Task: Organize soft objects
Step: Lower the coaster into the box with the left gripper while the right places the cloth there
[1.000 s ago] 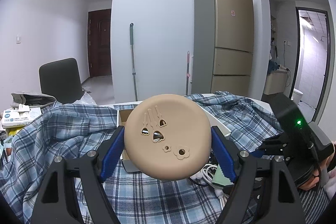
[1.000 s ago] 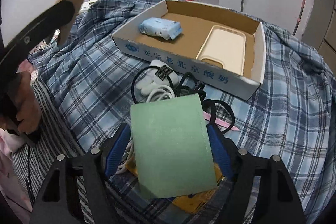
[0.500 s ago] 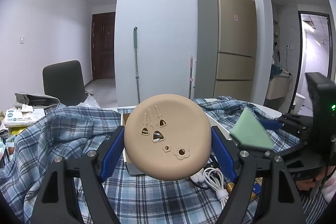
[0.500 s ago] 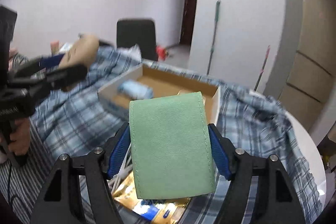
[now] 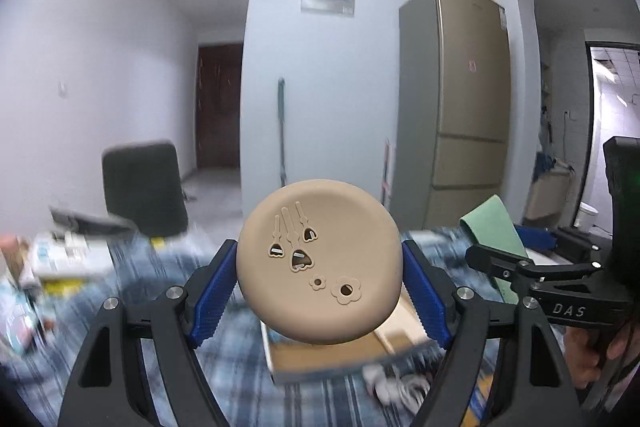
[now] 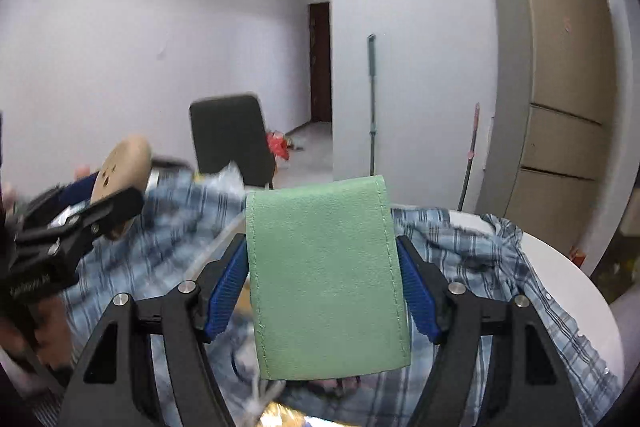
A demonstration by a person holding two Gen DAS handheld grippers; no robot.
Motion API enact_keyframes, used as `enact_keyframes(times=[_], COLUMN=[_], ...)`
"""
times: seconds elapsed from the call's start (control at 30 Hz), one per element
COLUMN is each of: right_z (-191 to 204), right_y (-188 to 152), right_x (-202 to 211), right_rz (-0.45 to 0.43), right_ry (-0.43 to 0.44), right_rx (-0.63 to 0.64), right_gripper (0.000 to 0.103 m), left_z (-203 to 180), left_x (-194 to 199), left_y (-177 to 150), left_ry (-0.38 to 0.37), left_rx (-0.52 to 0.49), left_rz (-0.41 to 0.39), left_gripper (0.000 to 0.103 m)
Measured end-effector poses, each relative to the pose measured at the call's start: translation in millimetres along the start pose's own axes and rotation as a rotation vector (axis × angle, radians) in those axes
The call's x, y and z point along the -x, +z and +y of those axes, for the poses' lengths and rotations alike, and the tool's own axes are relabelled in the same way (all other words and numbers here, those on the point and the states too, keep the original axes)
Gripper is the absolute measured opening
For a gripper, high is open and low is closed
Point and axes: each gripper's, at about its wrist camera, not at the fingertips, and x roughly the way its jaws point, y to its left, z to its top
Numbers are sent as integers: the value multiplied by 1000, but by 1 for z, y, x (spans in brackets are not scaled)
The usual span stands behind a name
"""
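My left gripper (image 5: 319, 287) is shut on a round tan silicone pad (image 5: 318, 261) with flower-shaped cutouts and holds it up above the table. My right gripper (image 6: 324, 291) is shut on a flat green soft pouch (image 6: 326, 279) and holds it raised. In the left wrist view the green pouch (image 5: 494, 231) shows at the right in the other gripper. In the right wrist view the tan pad (image 6: 122, 171) shows at the left. The open cardboard box (image 5: 340, 351) lies below the tan pad on the blue plaid cloth (image 6: 472, 251).
White cables (image 5: 396, 385) lie in front of the box. A black chair (image 5: 144, 187) stands behind the table, papers and packets (image 5: 60, 259) at the left. A fridge (image 5: 454, 107) and a mop (image 6: 373, 107) stand by the back wall. The round white table edge (image 6: 576, 291) shows right.
Both grippers have risen and tilted up with their objects. The box and cloth have dropped low in both views and the room's walls fill them. The view is blurred by motion.
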Motion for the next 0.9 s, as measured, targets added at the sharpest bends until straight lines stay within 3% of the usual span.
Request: enact_keyframes(times=[0.1, 0.2, 0.4, 0.47, 0.7, 0.9], right_z=[-3, -4, -14, -16, -31, -41], right_y=[26, 50, 61, 54, 20, -5], right_x=[-5, -18, -40, -47, -92, -124], right_rz=[-44, -104, -123, -101, 96, 226], right_ry=[-16, -43, -76, -77, -56, -52], right_rx=[-53, -65, -153, -156, -188, -199], right_gripper=[71, 71, 71, 71, 71, 71], left_z=[-3, -7, 3, 4, 7, 11], left_x=[-9, -23, -53, -70, -122, -144], left_y=[26, 45, 44, 34, -5, -30], left_ry=[20, 52, 62, 63, 54, 49], left_rx=[-21, -37, 52, 48, 32, 25], left_rz=[-27, 12, 105, 161, 394, 496], left_gripper=[81, 81, 81, 81, 81, 81])
